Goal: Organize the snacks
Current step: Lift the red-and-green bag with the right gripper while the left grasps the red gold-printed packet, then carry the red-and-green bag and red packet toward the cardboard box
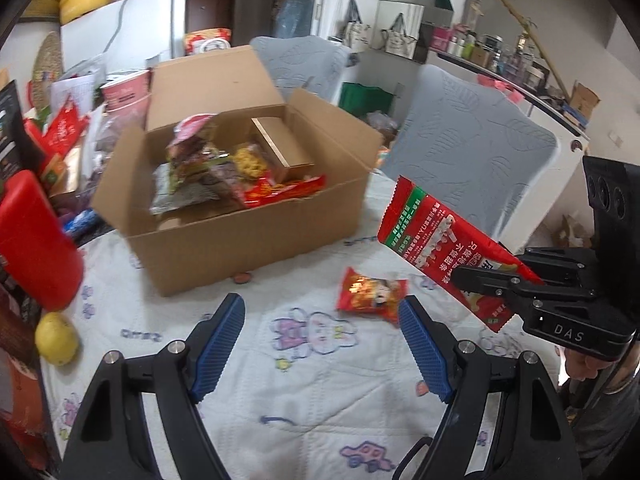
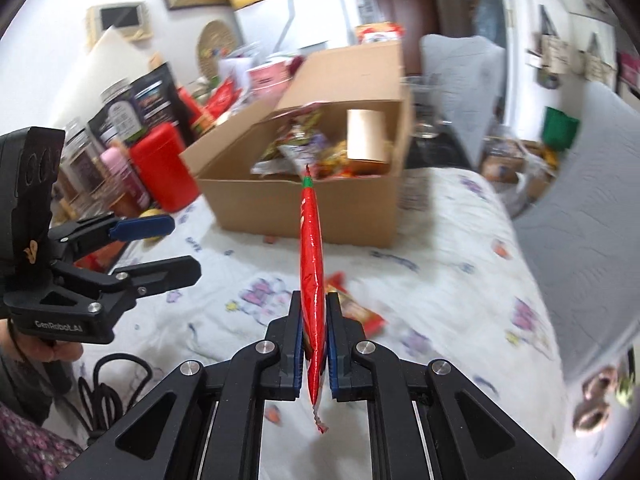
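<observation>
An open cardboard box holding several snack packets stands on the white patterned tablecloth; it also shows in the right wrist view. My right gripper is shut on a long red snack packet, held edge-on above the table; the same packet shows at right in the left wrist view. A small red snack packet lies on the cloth in front of the box, just beyond my left gripper, which is open and empty. The left gripper also shows in the right wrist view.
A red canister and a yellow lemon sit left of the box, with jars and packets behind. Grey padded chairs stand beyond the table. A black cable lies near the front edge.
</observation>
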